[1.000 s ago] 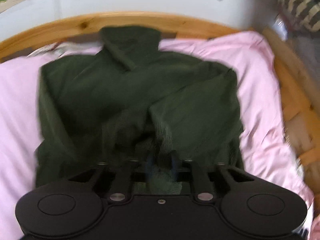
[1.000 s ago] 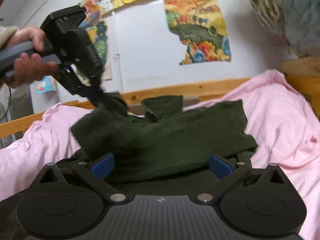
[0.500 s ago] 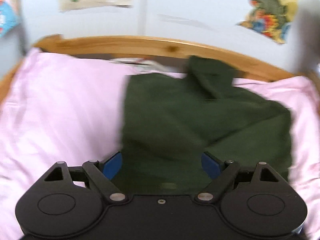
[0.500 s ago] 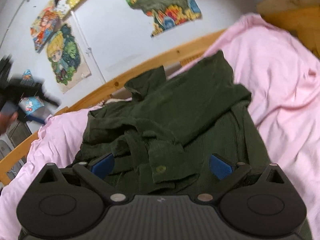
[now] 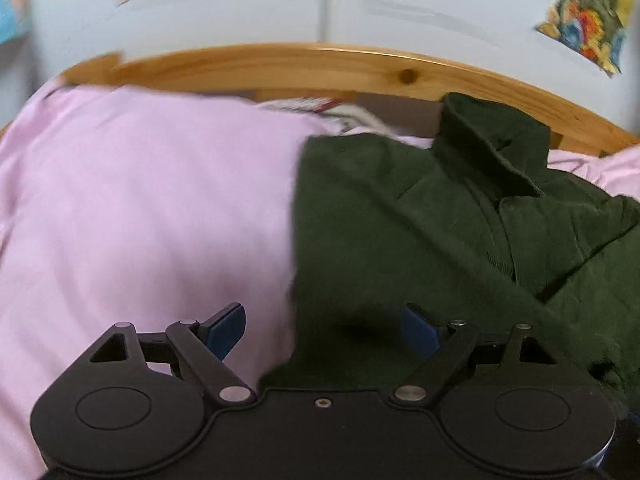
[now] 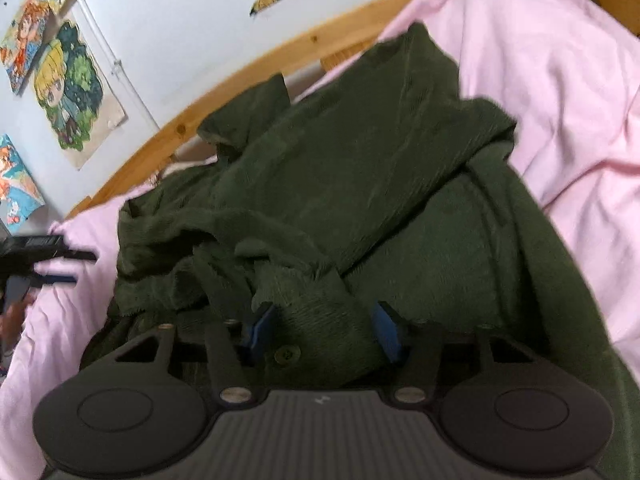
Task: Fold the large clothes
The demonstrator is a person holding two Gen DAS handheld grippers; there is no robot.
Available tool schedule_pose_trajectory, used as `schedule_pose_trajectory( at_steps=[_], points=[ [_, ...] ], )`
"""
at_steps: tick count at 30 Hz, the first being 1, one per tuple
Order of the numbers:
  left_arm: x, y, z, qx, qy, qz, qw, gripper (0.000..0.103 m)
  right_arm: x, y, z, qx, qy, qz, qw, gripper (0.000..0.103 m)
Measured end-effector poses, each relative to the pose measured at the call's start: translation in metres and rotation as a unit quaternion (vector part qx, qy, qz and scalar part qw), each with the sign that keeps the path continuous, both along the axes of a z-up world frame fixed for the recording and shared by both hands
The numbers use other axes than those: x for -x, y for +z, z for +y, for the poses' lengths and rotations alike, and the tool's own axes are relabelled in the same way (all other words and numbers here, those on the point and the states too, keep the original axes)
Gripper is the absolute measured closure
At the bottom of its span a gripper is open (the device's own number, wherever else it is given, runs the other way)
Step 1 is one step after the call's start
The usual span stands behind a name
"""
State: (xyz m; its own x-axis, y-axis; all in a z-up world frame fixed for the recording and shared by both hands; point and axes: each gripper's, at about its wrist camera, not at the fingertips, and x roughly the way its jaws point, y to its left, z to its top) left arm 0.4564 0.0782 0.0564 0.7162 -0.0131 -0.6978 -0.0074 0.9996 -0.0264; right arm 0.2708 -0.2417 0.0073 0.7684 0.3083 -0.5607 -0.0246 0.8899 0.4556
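Note:
A dark green corduroy shirt (image 5: 420, 240) lies on the pink bed sheet (image 5: 152, 208), collar toward the headboard, both sleeves folded across its body. My left gripper (image 5: 324, 328) is open and empty, hovering over the shirt's left edge. In the right wrist view the shirt (image 6: 360, 168) fills the middle. My right gripper (image 6: 322, 330) has its jaws partly closed around the buttoned sleeve cuff (image 6: 316, 320); a firm grip cannot be told. The left gripper (image 6: 44, 256) shows at the far left there, off the shirt.
A wooden headboard rail (image 5: 320, 68) runs behind the shirt under a white wall with posters (image 6: 76, 96). The pink sheet (image 6: 560, 100) is rumpled to the right of the shirt. Some patterned cloth (image 5: 344, 112) lies by the headboard.
My left gripper let go of the sleeve, opened and moved left off the shirt. My right gripper moved down and forward, and its jaws narrowed around the sleeve cuff.

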Motion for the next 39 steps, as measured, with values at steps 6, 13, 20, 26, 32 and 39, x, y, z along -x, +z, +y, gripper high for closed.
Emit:
schedule_pose_trajectory(
  at_steps=[6,13,20,26,32,39],
  points=[
    [-0.042,-0.039,-0.034,-0.046,0.006,-0.023,0.9987,0.024,0.004,0.015,0.005,0.037,0.022,-0.004,0.999,0.093],
    [-0.052,-0.062,-0.022,-0.013,0.081,-0.045,0.9956,0.023,-0.009,0.102,-0.013,0.162,0.030,-0.090,0.982,0.100],
    [-0.038,-0.061,-0.025,-0.025,0.062,-0.061,0.9959,0.020,-0.065,0.104,-0.014,0.272,0.022,-0.075,0.959,0.096],
    [-0.013,-0.056,-0.028,-0.017,-0.007,-0.088,0.9960,0.013,-0.038,0.073,0.011,0.266,0.108,-0.073,0.955,0.026],
    [-0.013,-0.073,-0.027,-0.070,0.008,-0.060,0.9957,0.012,-0.035,0.050,0.019,0.303,0.126,-0.027,0.944,0.103],
    [-0.003,-0.069,-0.020,-0.045,0.019,-0.072,0.9962,0.012,-0.044,0.105,0.029,0.362,0.071,-0.136,0.919,0.103]
  ],
)
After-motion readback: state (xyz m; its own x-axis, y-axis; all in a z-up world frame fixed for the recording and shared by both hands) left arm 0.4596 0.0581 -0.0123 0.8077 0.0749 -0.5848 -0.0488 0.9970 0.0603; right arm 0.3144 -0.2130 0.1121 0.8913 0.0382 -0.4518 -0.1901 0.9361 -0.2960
